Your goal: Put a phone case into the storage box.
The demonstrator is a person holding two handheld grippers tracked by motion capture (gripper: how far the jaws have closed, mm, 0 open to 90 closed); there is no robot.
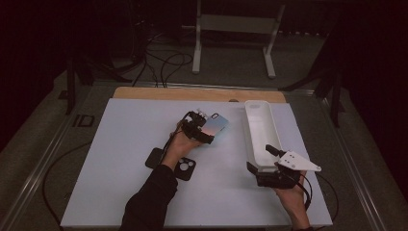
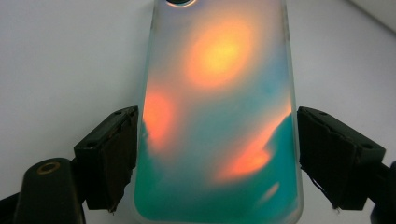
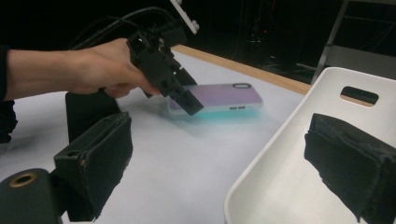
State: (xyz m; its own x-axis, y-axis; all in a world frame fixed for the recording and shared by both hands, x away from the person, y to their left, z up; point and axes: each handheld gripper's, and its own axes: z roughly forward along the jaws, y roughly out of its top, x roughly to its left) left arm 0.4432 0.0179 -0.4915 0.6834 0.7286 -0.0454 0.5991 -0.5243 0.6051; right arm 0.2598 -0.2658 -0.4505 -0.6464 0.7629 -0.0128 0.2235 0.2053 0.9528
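A phone (image 1: pixel 219 126) in a glossy teal and orange case lies back up near the middle of the white table. My left gripper (image 1: pixel 208 129) grips it across its width, one pad against each long edge (image 2: pixel 217 154). From the right gripper view the phone (image 3: pixel 219 97) sits low over the table, with the hand and left gripper at its near end. My right gripper (image 1: pixel 262 159) rests at the near end of a long white tray (image 1: pixel 250 120). Its jaws (image 3: pixel 219 140) stand wide open astride the tray's rim (image 3: pixel 289 121), one outside and one inside, holding nothing.
Two black phone cases (image 1: pixel 155 158) (image 1: pixel 185 168) lie beside the left forearm, one with a round camera cut-out. A wooden strip (image 1: pixel 192 94) borders the table's far edge. Cables and a white frame stand on the floor beyond.
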